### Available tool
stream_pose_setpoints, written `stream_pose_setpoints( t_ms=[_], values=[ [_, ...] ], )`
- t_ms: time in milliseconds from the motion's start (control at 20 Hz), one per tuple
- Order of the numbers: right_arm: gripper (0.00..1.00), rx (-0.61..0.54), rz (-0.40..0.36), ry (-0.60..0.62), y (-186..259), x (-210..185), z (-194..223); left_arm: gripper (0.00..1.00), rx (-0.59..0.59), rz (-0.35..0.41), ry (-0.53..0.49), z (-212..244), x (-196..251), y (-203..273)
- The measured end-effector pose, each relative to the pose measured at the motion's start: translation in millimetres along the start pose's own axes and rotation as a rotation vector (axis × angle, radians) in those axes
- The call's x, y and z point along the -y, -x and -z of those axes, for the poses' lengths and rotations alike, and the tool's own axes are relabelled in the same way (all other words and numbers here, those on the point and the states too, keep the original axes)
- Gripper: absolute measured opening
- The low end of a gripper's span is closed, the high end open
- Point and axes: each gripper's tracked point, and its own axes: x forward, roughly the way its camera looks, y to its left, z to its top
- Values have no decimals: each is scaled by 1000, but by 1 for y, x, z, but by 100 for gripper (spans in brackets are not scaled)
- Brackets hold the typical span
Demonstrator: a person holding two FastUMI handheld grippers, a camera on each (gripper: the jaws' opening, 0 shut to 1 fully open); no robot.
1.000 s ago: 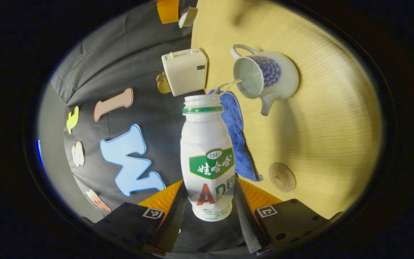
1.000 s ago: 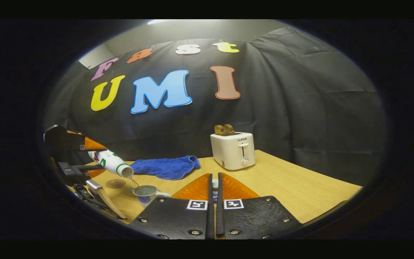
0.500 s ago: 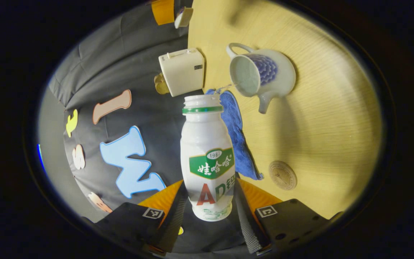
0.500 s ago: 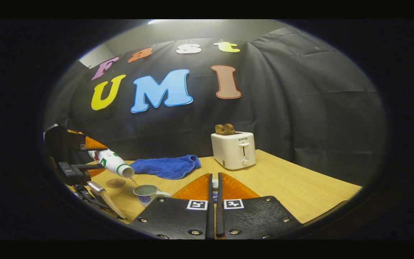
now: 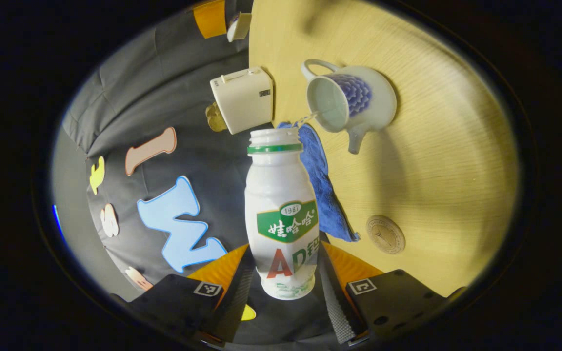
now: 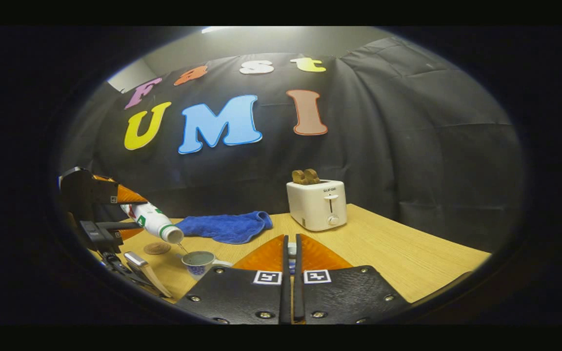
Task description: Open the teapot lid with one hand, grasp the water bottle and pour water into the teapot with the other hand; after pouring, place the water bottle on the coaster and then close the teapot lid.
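Observation:
My left gripper [image 5: 285,258] is shut on a white water bottle [image 5: 281,214] with a green neck ring and no cap. The bottle is tipped, and a thin stream of water runs from its mouth into the open white-and-blue teapot [image 5: 351,100] on the table. In the right gripper view the same bottle [image 6: 153,222] slants down over the teapot [image 6: 198,261]. My right gripper [image 6: 291,246] hovers above the table to the right of the teapot, shut on the small teapot lid [image 6: 290,253]. A round brown coaster [image 5: 385,234] lies on the table beside the teapot.
A blue cloth [image 6: 225,226] lies at the back of the wooden table [image 6: 408,258]. A white toaster [image 6: 317,204] with bread in its slots stands to the right of the cloth. The black cloth wall closes off the back.
The left gripper has tipped the bottle a little further and its mouth has dropped closer to the teapot. Water keeps flowing. The right gripper has stayed still with the lid.

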Motion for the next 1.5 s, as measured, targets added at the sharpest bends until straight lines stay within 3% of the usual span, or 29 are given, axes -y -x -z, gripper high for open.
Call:
stream_pose_setpoints(
  t_ms=[50,100,300,350,400,550,650,950,1000,1100,1150,1200,1300,1400,1500],
  values=[
    [2,0,2,1,0,1,0,78,0,-2,-7,1,-1,0],
    [2,0,4,0,0,1,0,84,-1,-6,-16,1,0,0],
    [2,5,7,1,1,2,-1,84,0,-14,-39,1,1,0],
    [2,4,7,1,0,2,-1,73,1,-16,-43,1,1,1],
    [2,4,6,0,0,2,-2,79,1,-20,-49,0,0,1],
    [2,7,8,0,1,3,-2,79,5,-28,-68,-3,2,3],
    [2,9,9,-2,1,3,-2,84,5,-30,-81,-4,2,4],
    [2,11,10,0,1,3,-3,84,4,-42,-114,-3,2,4],
    [2,11,10,-1,1,4,-3,78,5,-45,-121,-2,0,3],
    [2,12,12,-3,2,4,-4,78,6,-49,-132,-3,1,4],
    [2,13,13,-4,2,5,-3,84,6,-48,-137,-4,1,4],
    [2,13,12,-4,2,5,-3,73,7,-49,-141,-4,0,4],
    [2,13,13,-4,2,5,-4,84,8,-55,-152,-4,0,5],
    [2,14,14,-4,2,5,-4,84,8,-54,-157,-4,0,4],
    [2,13,14,-7,2,6,-4,78,8,-59,-164,-3,-1,4]
  ],
)
